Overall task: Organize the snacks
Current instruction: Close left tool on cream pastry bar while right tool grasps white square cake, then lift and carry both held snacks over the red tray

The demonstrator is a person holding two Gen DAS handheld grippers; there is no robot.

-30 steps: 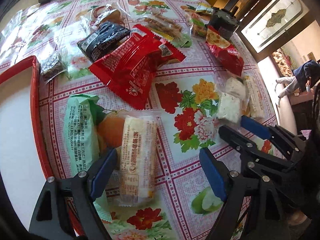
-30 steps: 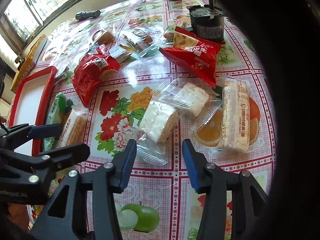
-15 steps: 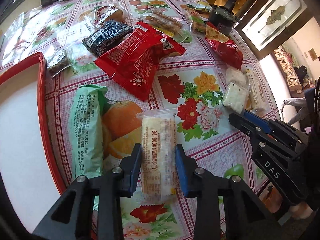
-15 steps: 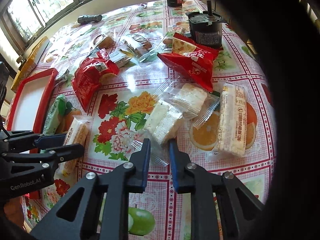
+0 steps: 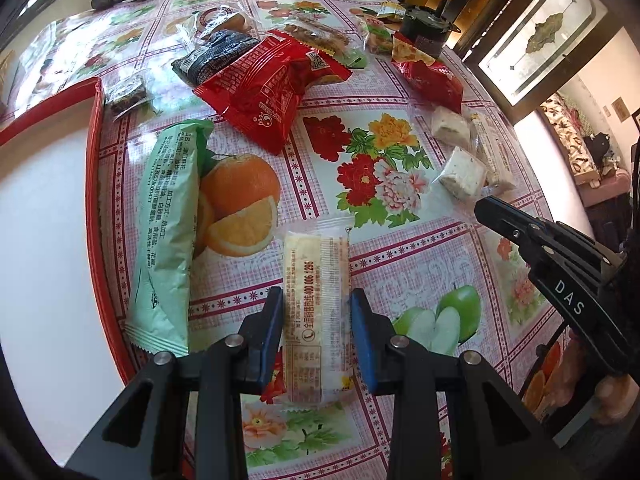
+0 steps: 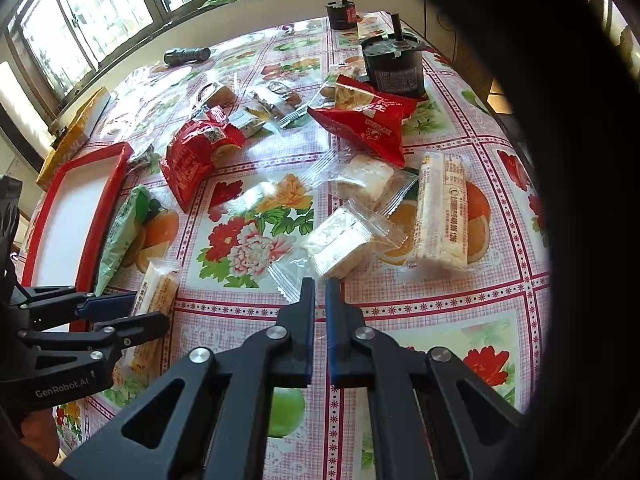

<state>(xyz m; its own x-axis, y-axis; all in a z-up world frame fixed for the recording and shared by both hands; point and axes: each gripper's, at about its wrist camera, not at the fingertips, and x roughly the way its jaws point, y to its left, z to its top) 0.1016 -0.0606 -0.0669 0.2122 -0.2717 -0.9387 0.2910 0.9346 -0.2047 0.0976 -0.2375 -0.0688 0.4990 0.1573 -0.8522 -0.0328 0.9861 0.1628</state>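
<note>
Left gripper (image 5: pixel 316 312) clamps the pale wafer bar (image 5: pixel 316 300) — right gripper (image 6: pixel 319 292) pinches a clear nougat wrapper's (image 6: pixel 340 248) edge.

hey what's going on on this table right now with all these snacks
A person is sorting wrapped snacks on a flowered tablecloth with two handheld grippers. The left gripper is shut on a long pale cracker pack, beside a green snack packet and a red-rimmed tray. The right gripper is shut on the clear wrapper edge of a white nougat-like square. Red bags, other packets and a second cracker pack lie loose on the table.
</note>
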